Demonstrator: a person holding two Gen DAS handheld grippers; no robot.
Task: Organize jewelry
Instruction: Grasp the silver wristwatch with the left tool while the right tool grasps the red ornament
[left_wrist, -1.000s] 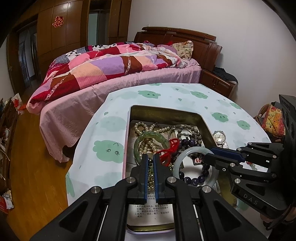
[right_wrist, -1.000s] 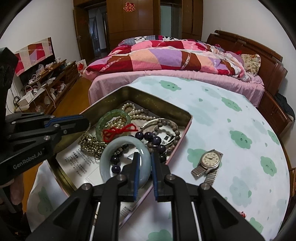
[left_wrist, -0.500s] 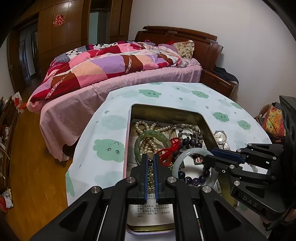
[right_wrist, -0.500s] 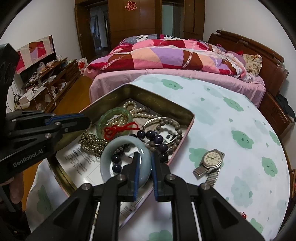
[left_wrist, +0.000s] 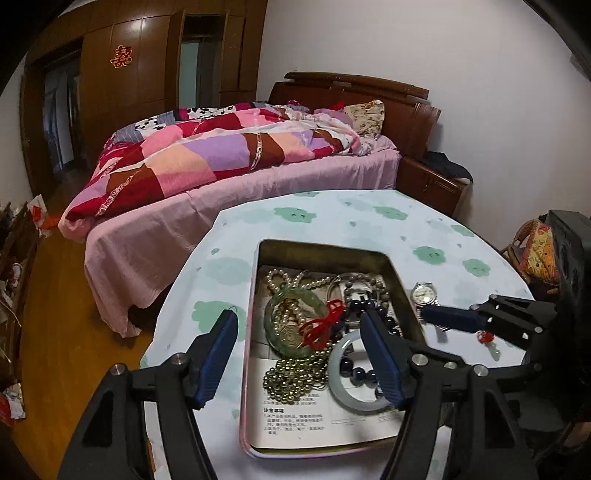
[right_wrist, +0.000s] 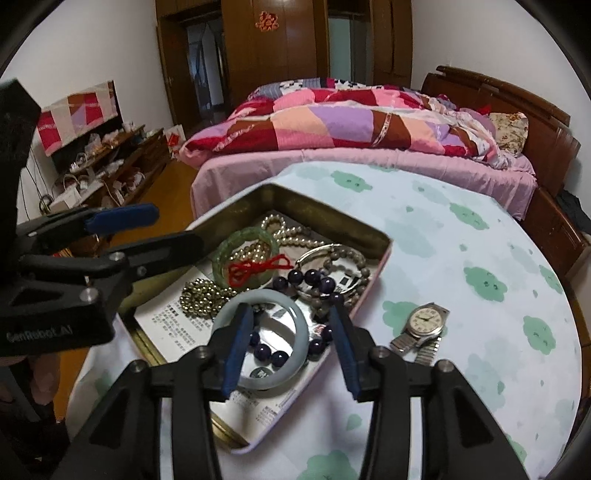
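Note:
An open tin box (left_wrist: 325, 252) (right_wrist: 325, 208) on the round table holds the jewelry. In it lie a pale jade bangle (left_wrist: 334, 373) (right_wrist: 266, 294), a green bangle (left_wrist: 295, 293) (right_wrist: 245, 234) with a red cord (left_wrist: 325, 325) (right_wrist: 258, 267), dark purple beads (left_wrist: 354, 373) (right_wrist: 314, 277), pearls (left_wrist: 280, 277) (right_wrist: 291, 232) and a gold bead chain (left_wrist: 295, 373) (right_wrist: 203, 291). My left gripper (left_wrist: 297, 315) (right_wrist: 171, 227) is opening above the tin's left half, touching nothing. My right gripper (right_wrist: 290, 310) (left_wrist: 443, 317) is opening too. Its jaws straddle the pale bangle's near right rim, and the pads are clear of it.
A wristwatch (left_wrist: 424, 293) (right_wrist: 424, 321) lies on the cloud-print tablecloth (left_wrist: 332, 218) (right_wrist: 461, 258), right of the tin. A small red charm (left_wrist: 487, 338) sits near the right gripper. A bed with a patchwork quilt (right_wrist: 351, 125) stands beyond the table. Cluttered shelves (right_wrist: 110, 166) line the left wall.
Both grippers were shut, the left over the bead chain and the right on the pale bangle's rim. Both now stand wide apart. The jewelry rests in the tin.

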